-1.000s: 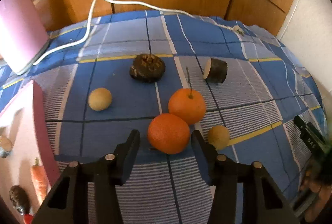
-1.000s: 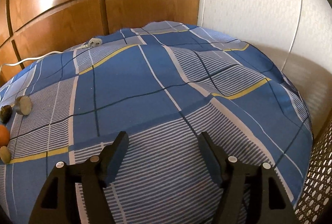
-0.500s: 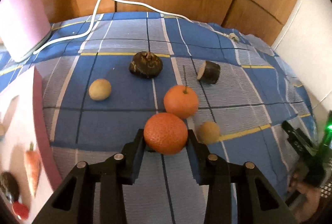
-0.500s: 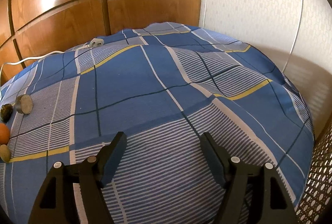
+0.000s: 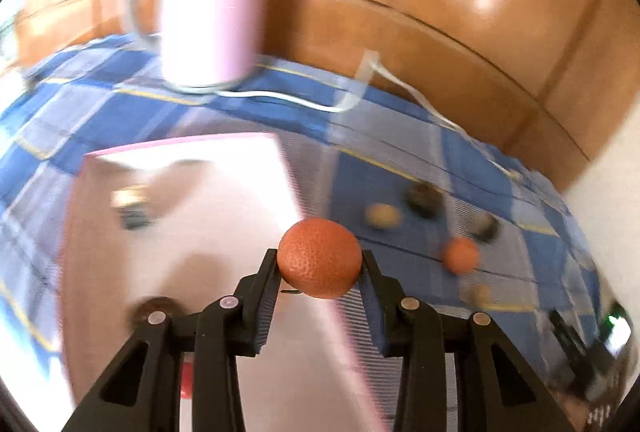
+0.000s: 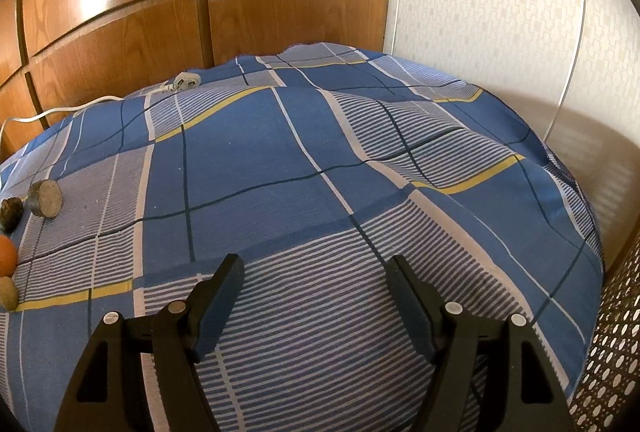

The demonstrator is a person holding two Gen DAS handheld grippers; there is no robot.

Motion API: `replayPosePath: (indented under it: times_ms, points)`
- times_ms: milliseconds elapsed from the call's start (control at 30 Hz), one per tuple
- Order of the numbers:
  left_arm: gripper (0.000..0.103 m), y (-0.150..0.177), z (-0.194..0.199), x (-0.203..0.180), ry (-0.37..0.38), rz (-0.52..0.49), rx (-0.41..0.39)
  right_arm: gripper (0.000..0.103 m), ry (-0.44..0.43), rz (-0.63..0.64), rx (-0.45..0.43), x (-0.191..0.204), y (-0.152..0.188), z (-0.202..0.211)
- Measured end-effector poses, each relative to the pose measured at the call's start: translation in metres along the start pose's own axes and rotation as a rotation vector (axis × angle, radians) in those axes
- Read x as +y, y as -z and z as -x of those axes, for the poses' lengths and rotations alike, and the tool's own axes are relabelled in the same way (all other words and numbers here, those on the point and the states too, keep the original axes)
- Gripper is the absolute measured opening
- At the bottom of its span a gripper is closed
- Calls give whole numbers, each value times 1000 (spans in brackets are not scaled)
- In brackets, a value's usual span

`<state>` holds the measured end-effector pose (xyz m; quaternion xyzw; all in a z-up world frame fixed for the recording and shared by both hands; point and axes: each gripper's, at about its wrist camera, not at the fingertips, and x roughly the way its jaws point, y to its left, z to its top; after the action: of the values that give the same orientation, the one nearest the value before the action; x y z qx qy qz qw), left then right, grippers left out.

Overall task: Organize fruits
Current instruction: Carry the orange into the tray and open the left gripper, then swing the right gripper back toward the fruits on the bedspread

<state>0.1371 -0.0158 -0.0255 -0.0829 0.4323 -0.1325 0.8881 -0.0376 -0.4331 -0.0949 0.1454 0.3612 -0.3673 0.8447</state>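
My left gripper (image 5: 319, 266) is shut on an orange (image 5: 319, 257) and holds it in the air at the right edge of a pink tray (image 5: 188, 172). The tray holds a few blurred items. A second orange (image 5: 460, 255), a pale round fruit (image 5: 383, 215) and dark pieces (image 5: 424, 195) lie on the blue checked cloth (image 5: 400, 160) to the right. My right gripper (image 6: 316, 272) is open and empty above the striped cloth (image 6: 320, 160). At that view's left edge lie a cut dark piece (image 6: 46, 198), the orange (image 6: 7, 250) and a pale fruit (image 6: 7, 292).
A pink mug-like container (image 5: 212, 8) stands behind the tray. A white cable (image 5: 384, 80) runs along the cloth's back; its plug shows in the right wrist view (image 6: 182, 82). Wooden panels stand behind. A perforated basket (image 6: 608, 352) stands at the right edge.
My left gripper closed on the near orange, lifted it and swung left over the pink tray's edge. The right gripper has barely moved.
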Motion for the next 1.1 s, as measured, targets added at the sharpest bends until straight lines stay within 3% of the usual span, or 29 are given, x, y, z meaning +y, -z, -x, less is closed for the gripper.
replayPosePath:
  times_ms: [200,433,500,533,867,1100]
  points:
    - [39,-9,-15,48,-99,100,13,75,8,7,0,1,-1,1]
    - [40,-13,-30,66,-171,113,20,75,11,13,0,1,0,1]
    - [48,-10,-24,67,-171,123,4,75,13,14,0,2,0,1]
    - [57,-9,-21,66,-181,123,-9,75,14,15,0,2,-1,1]
    - [89,7,33,55,-279,119,-173,74,18,20,-1,2,-1,1]
    - [95,23,64,58,-318,139,-229,74,18,20,-1,2,-1,1]
